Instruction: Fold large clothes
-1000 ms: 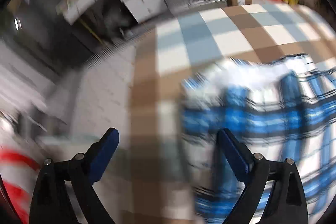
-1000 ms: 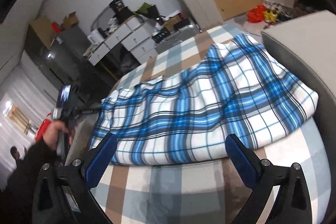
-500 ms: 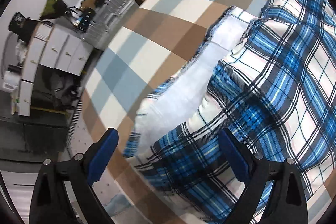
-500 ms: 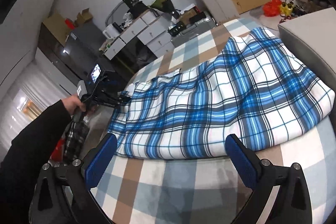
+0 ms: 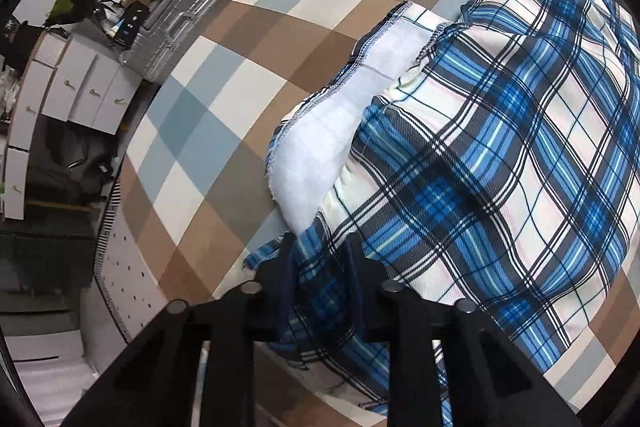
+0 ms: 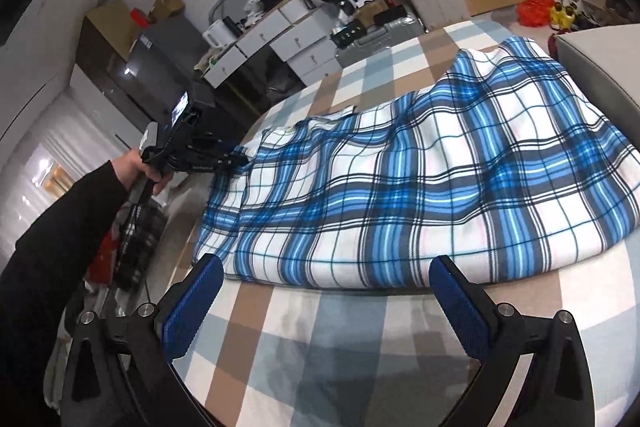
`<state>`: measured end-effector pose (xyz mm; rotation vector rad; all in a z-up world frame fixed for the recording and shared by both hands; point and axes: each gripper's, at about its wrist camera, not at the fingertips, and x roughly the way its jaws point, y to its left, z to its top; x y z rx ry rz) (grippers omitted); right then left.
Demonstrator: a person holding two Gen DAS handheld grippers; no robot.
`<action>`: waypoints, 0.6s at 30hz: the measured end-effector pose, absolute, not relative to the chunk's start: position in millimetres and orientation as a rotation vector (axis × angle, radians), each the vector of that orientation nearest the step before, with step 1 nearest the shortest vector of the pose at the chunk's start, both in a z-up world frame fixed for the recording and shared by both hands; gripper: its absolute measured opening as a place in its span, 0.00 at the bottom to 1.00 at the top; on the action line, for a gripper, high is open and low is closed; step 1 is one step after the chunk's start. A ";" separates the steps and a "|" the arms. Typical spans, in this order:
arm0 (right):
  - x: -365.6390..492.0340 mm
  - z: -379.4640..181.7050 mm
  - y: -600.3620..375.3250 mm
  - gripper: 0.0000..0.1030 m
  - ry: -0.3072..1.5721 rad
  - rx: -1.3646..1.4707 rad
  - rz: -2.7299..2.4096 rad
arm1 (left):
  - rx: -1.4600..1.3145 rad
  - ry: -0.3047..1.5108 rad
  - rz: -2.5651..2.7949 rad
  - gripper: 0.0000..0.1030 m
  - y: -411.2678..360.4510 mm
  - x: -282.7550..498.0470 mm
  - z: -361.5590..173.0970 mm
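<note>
A large blue-and-white plaid cloth (image 5: 500, 155) lies spread on the checked bed cover (image 5: 240, 75), with its white underside (image 5: 320, 155) turned up along one edge. My left gripper (image 5: 320, 251) points steeply down at the cloth's corner near the bed's edge. Its jaws are closing, and a bunch of plaid fabric is pinched between the pads. The right wrist view shows this left gripper (image 6: 236, 161) at the far left corner of the cloth (image 6: 420, 187). My right gripper (image 6: 326, 263) hovers open over the bed cover (image 6: 320, 347), just short of the cloth's near edge, with nothing between its fingers.
A person's hand and black sleeve (image 6: 60, 227) hold the left gripper beside the bed. White drawers (image 6: 280, 31) and a silver suitcase (image 5: 176, 15) stand beyond the bed's far edge. A grey padded block (image 6: 592, 59) borders the cloth on the right.
The left gripper swung in over the cloth's corner, rolled, and its jaws came together on the fabric. The right gripper stays open and hardly moved.
</note>
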<state>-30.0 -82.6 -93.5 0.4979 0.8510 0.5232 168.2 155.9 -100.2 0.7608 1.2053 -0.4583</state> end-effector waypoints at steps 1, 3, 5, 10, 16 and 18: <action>-30.4 -93.9 -81.8 1.00 0.853 0.494 0.522 | 0.758 1.203 -0.442 0.15 155.6 164.3 -97.1; -30.6 -94.2 -83.3 1.00 0.855 0.496 0.522 | 0.731 1.200 -0.393 0.12 157.5 164.7 -92.7; -31.8 -93.2 -86.0 1.00 0.848 0.508 0.519 | 0.700 1.196 -0.332 0.05 164.2 169.0 -89.0; -33.8 -91.3 -93.0 1.00 0.834 0.530 0.509 | 0.589 1.220 -0.235 0.02 193.1 178.2 -91.2; -32.0 -93.9 -101.8 1.00 0.839 0.568 0.469 | 0.617 1.188 -0.072 0.00 206.4 170.6 -112.0; -31.6 -96.0 -106.4 1.00 0.843 0.576 0.450 | 0.562 1.169 0.000 0.00 215.0 173.5 -109.1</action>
